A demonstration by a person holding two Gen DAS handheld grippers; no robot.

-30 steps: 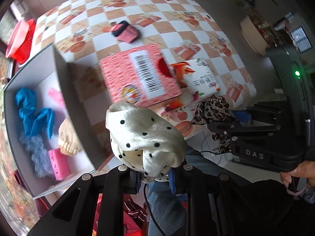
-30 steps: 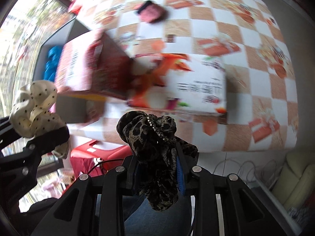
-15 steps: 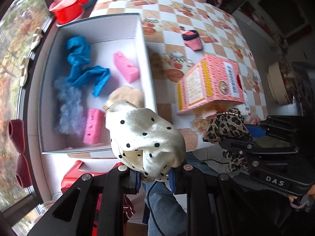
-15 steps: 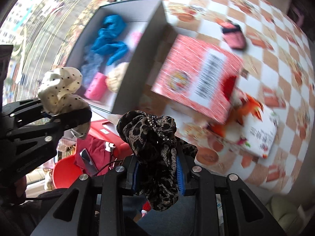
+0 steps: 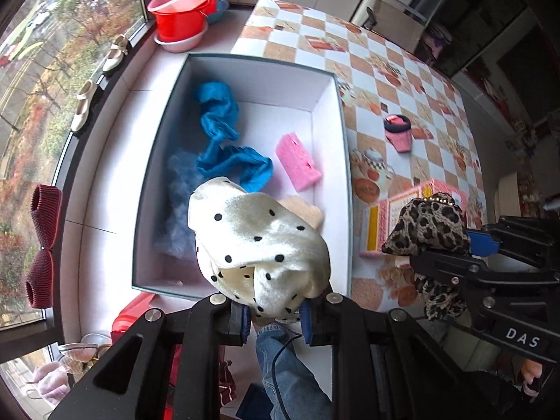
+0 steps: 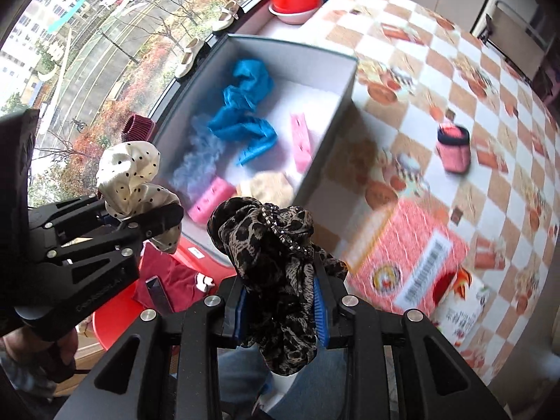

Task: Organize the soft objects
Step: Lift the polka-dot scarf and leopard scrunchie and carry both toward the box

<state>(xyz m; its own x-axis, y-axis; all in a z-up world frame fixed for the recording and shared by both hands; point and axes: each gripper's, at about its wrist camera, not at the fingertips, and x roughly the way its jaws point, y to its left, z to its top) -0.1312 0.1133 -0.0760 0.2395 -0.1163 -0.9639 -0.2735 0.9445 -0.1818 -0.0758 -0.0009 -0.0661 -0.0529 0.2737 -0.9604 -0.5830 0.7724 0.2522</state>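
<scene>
Nearest: left claw [image 5: 274, 311] pinched narrow on a cream dotted scrunchie [image 5: 259, 241]; right claw [image 6: 281, 309] likewise on a leopard scrunchie [image 6: 269, 241]; both held above the box's near edge. Both look light, soft and crushable, the cream satin likely slippery; best gripped through the bunched middle. Beyond: white box [image 5: 344, 161] holding blue cloth [image 5: 224, 140] and pink sponges [image 5: 297, 166]

Checkered orange-and-white table [image 5: 395, 66] beside a large window [image 5: 52, 52]; daylight, autumn trees outside. Red basins [image 5: 182, 14] and pale shoes [image 5: 115, 54] on the sill.

"DAS" on right claw [image 5: 451, 259]
</scene>
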